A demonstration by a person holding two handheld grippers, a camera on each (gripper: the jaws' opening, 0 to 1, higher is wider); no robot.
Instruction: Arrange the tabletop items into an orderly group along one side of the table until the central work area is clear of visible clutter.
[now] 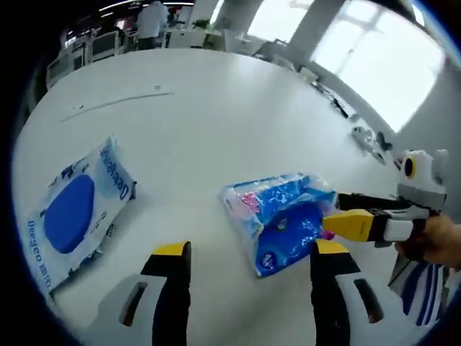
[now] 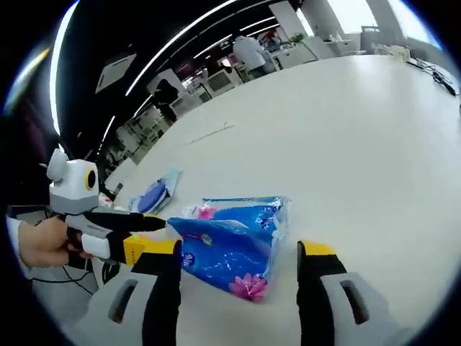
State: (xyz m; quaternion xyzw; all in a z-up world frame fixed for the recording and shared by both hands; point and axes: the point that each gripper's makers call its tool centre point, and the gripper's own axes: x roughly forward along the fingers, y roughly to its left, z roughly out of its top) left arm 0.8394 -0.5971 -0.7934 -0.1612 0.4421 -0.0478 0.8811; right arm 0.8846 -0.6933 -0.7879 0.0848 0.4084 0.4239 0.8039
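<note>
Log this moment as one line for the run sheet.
left gripper: open, tissue pack ahead | right gripper: open, straddling tissue pack | wipes pack: flat, apart | table: white

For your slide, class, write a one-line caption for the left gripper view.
Open left gripper faces a blue tissue pack on the white table; right gripper touches it, wet-wipes pack alongside.

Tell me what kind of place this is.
Probably an open-plan office or lab: a big white table, desks and chairs behind it with a person standing there, strip ceiling lights and large windows.
</note>
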